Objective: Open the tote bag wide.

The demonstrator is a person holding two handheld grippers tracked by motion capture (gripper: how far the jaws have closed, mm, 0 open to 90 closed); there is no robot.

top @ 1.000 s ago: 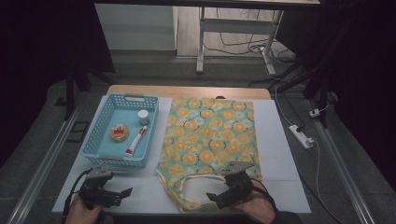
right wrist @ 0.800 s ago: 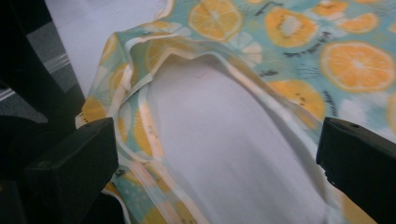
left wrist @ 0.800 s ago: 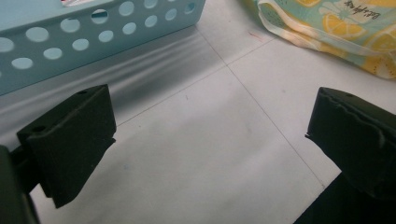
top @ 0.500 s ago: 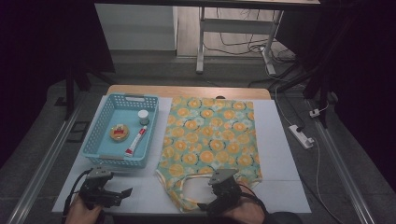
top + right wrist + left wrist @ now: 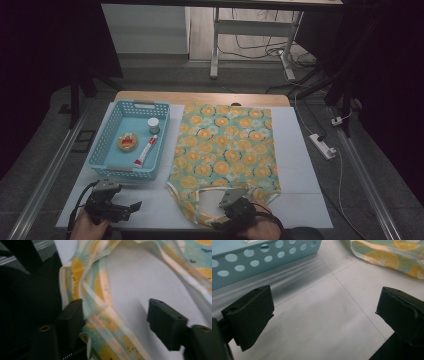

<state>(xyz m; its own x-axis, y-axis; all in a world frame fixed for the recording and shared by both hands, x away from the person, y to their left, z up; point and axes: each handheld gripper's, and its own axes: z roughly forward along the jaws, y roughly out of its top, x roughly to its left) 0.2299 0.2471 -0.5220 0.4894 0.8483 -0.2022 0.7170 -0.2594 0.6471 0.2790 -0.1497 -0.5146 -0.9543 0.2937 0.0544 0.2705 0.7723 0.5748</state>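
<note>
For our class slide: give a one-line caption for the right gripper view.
Right tongs, closing, straddle the bag handle on the white table.

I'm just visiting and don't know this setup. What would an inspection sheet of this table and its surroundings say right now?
Surface: white table top, wooden strip at the far edge.
Job's things: lemon-print fabric bag lying flat, its handle strap between the right tool's jaws, pads not yet pressing it.
Clutter: blue basket holding a small jar, a tube and a round yellow item.
Grippers: left tool open over bare table near the basket; right tool, jaws just been closing, at the bag's near edge.
Cables: power strip and cord on the floor at right.
Surroundings: dark room, table legs beyond.
</note>
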